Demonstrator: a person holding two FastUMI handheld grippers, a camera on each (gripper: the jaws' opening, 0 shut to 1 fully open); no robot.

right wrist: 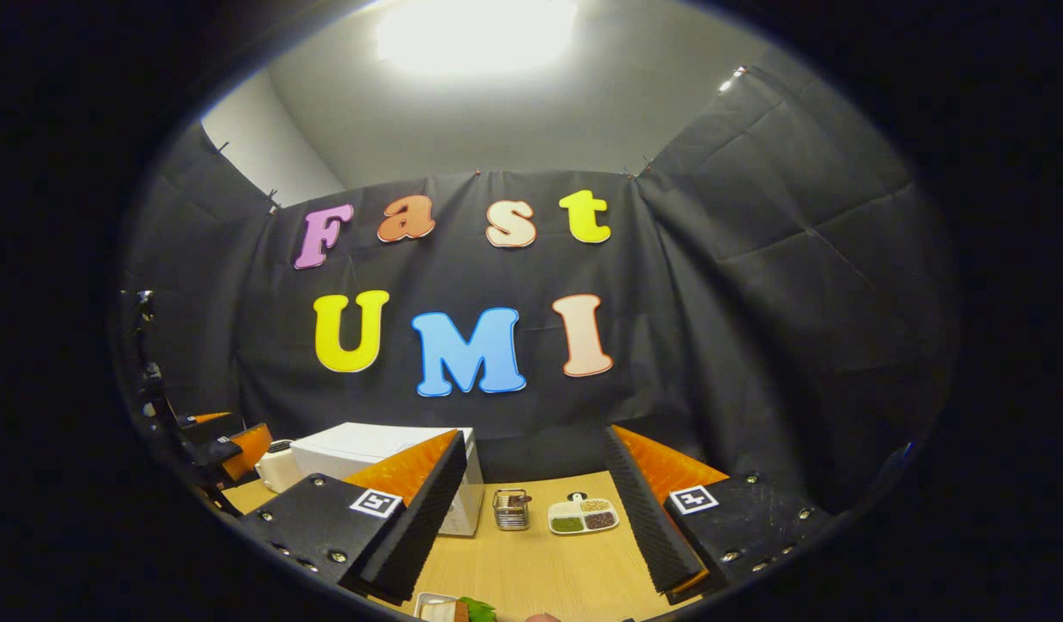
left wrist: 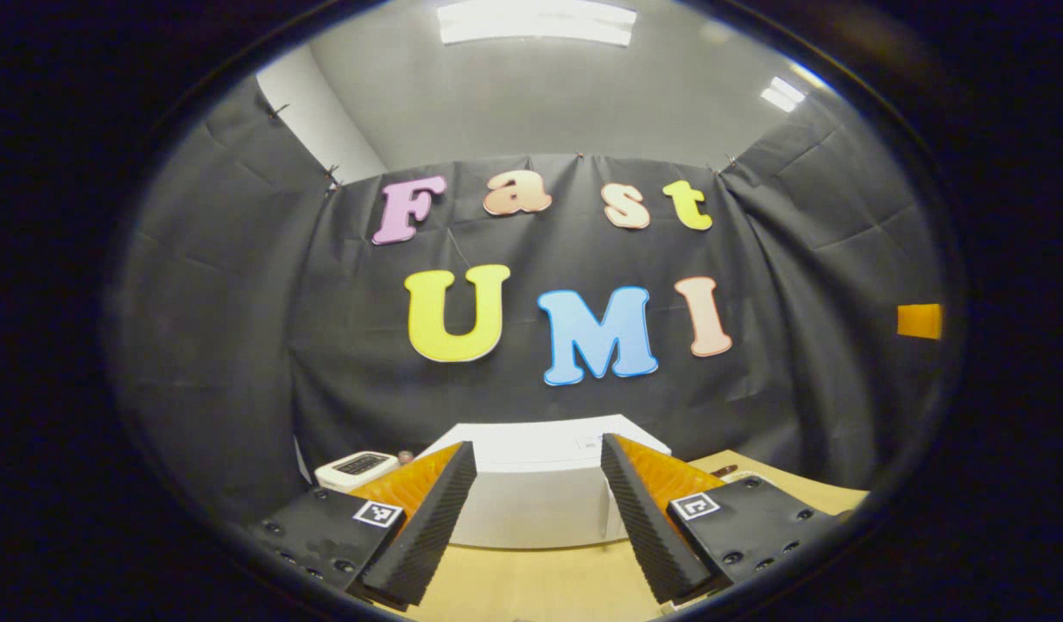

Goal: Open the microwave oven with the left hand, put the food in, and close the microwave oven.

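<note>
Left hand-held gripper (left wrist: 538,510) is hovering spread wide before the closed white microwave oven (left wrist: 535,492) on the counter (left wrist: 531,583); right hand-held gripper (right wrist: 535,518) is gaping too, food plate (right wrist: 449,609) lying below it

At the bottom of the frame we see our left gripper (left wrist: 538,518), its two fingers spread wide apart with nothing between them. Through the gap, at lower centre, sits a white microwave oven (left wrist: 540,484) on a pale wooden table (left wrist: 540,583). At lower left, just beside the microwave, stands a small white appliance (left wrist: 356,469). Black cloth walls fill the middle of the frame, and ceiling lights (left wrist: 535,22) glow along the top.
</note>
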